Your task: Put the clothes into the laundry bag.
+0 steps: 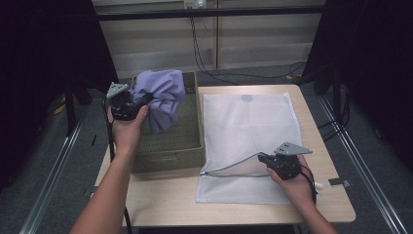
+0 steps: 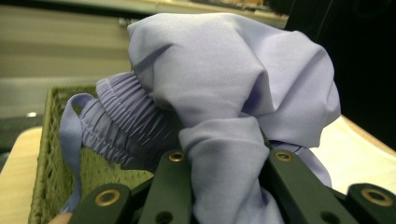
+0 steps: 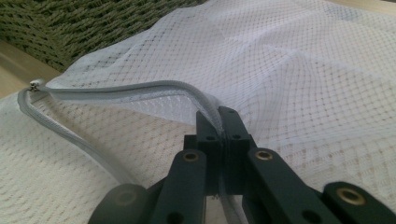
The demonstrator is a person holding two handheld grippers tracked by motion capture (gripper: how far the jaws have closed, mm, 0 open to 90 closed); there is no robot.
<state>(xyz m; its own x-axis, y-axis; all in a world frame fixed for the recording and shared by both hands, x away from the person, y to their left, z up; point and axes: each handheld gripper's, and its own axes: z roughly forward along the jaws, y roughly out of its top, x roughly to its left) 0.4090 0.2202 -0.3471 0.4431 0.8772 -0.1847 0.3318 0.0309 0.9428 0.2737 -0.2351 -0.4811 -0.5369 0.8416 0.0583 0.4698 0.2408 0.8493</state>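
The left claw (image 1: 145, 99) clenches a lilac garment (image 1: 160, 95) hanging toward 6 o'clock over the basket (image 1: 190, 141), while the right claw (image 1: 261, 158) pinches the mesh bag's (image 1: 248, 126) zipper edge (image 1: 229, 168).

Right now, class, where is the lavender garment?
In the high view, the lavender garment hangs at table-left, clamped in the left gripper above the woven basket, beside the mesh laundry bag.

A lab-style recording bay: a small pale wooden table (image 1: 243, 204) stands on grey carpet between metal floor rails (image 1: 363, 161), flanked by black curtains (image 1: 44, 53), with black cables (image 1: 199, 44) trailing down the beige back wall.
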